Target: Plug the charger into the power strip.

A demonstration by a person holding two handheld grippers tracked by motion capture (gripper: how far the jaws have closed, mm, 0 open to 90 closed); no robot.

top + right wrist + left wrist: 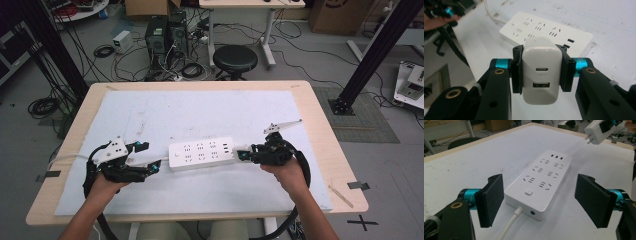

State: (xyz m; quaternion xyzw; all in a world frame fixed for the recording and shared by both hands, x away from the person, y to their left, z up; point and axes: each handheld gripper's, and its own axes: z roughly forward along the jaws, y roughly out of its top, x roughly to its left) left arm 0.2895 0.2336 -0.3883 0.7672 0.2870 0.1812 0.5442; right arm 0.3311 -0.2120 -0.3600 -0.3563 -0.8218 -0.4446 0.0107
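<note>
Gripping a charger [541, 72] in the right tongs [541, 71] (prongs forward), hovering just off the strip [201, 154] end; left tongs [539, 200] released, straddling the strip's cord end on the worktop [200, 112].

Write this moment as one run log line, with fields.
right gripper: shut on charger | left gripper: open around power strip | charger: not plugged in

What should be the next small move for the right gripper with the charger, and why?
Probably bring the charger over a socket of the power strip and turn its prongs down. The right gripper is shut on it, held above the strip's USB end. The left gripper stands open around the strip's cable end, ready to steady it.
</note>
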